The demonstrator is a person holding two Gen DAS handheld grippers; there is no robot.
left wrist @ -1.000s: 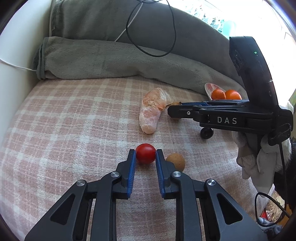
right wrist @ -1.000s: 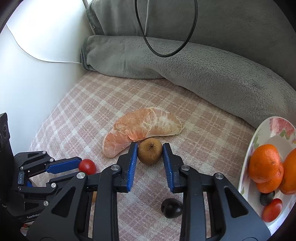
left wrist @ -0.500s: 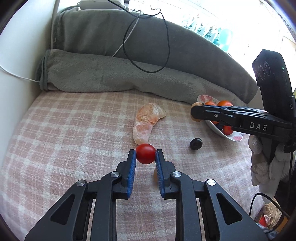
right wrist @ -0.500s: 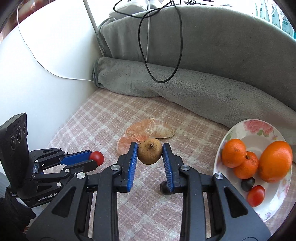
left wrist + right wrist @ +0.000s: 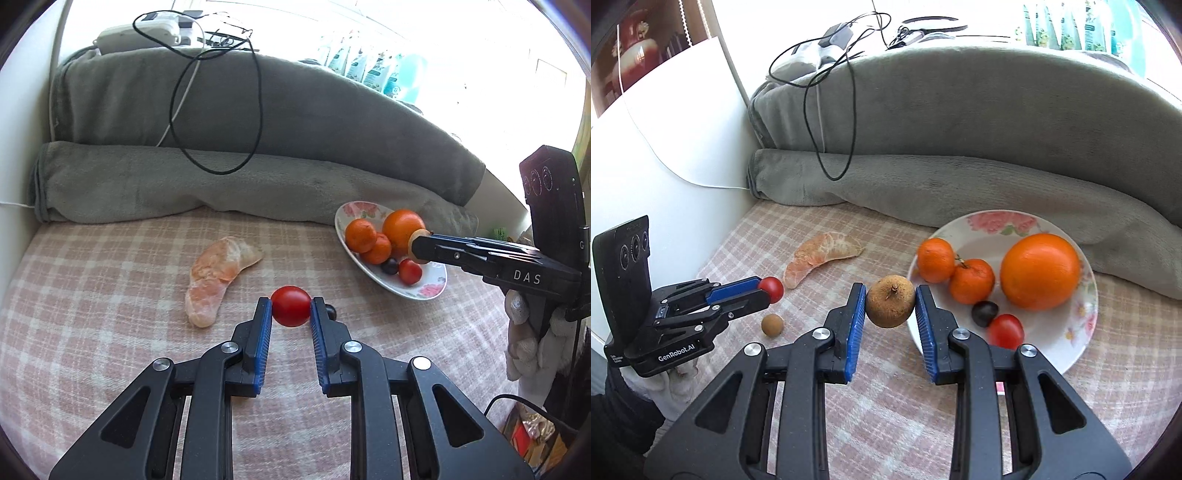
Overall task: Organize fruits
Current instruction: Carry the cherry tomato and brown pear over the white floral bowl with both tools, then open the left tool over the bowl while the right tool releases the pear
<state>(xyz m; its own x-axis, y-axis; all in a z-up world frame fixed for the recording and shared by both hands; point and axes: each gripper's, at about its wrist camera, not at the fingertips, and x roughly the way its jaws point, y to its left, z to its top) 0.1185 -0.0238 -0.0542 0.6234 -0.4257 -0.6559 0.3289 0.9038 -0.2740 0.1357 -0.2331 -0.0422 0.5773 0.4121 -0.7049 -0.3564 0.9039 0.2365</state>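
The left gripper (image 5: 291, 314) clamped a round red tomato (image 5: 291, 305), half hiding a dark fruit (image 5: 331, 311). At frame centre, the right gripper (image 5: 891, 308) gripped a brown russet fruit (image 5: 890, 301) beside the floral white plate (image 5: 1067, 332) on pink checked cloth (image 5: 886, 406).

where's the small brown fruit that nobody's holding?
Right wrist view, lower left: the small brown fruit lies on the checked cloth, just under the left gripper.

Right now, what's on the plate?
On the plate: one big orange, two small oranges, a dark grape and a red tomato. The right gripper, holding a brown fruit, hides the near rim.
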